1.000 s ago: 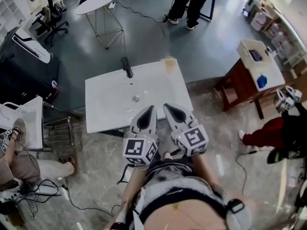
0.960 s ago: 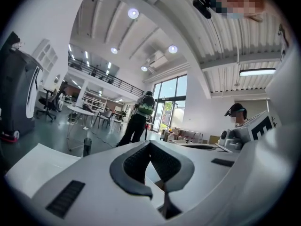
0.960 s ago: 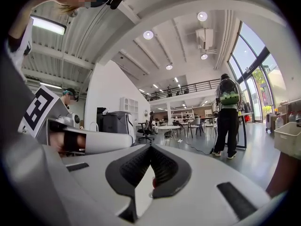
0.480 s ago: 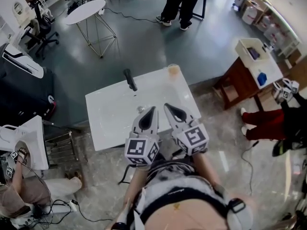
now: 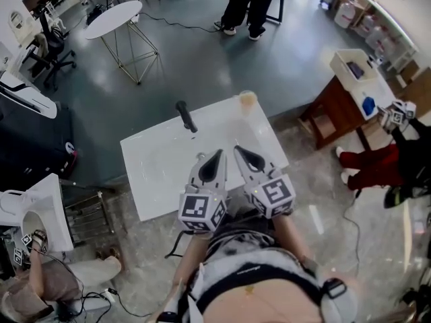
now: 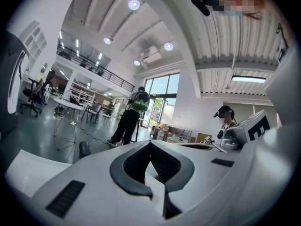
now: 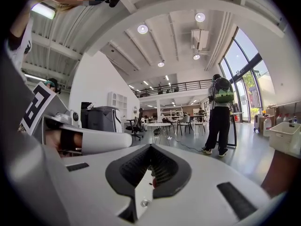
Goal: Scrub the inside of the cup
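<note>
I hold my left gripper and right gripper closed and empty, the cup well ahead of them on the worktop.

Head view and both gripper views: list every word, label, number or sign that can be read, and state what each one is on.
No readable text in any view.
Left marker cube and right marker cube: black-and-white square patterns only, no letters or numbers.
Cup at the table's far edge: too small to show any print.
</note>
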Available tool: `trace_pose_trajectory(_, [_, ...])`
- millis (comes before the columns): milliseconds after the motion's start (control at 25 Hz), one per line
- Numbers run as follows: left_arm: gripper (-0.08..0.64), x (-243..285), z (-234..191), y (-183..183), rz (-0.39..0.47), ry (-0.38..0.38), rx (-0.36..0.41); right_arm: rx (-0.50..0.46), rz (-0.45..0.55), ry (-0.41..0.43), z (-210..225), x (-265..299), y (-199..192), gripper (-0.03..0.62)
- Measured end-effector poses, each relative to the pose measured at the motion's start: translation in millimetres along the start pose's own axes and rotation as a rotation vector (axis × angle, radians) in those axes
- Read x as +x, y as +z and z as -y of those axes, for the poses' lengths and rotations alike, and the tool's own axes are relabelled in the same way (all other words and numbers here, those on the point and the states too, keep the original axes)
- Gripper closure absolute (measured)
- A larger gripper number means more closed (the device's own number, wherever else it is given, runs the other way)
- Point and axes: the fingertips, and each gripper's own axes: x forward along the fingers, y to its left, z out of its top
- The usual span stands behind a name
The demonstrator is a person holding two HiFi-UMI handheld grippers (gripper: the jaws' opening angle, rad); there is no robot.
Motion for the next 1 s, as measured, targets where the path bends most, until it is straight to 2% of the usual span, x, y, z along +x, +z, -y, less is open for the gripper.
trace_pose_trajectory(200, [0.545,6,2,-8,-0.02,-0.009,-0.005,-0.008,0.0,-0.013,10,0,-5,0.591])
trace_pose_trajectory(400, [0.545,21,0,-8,-0.031,0.027,-0.009,0.024,-0.048,0.013,21,5,-4,0.591])
trace_pose_trajectory(600, [0.545,50,-2,-6,-0.047,0.068,-0.005,0.036,-0.044,0.05,49,20,2,0.591])
trace_pose_trajectory(800, [0.545,93,4,1,-0.047,0.071,-0.005,0.043,-0.044,0.07,88,34,7,0.591])
trace_pose_trajectory(1000, [0.545,125,5,1,-0.066,0.08,0.004,0.007,-0.055,0.084,119,49,7,0.59])
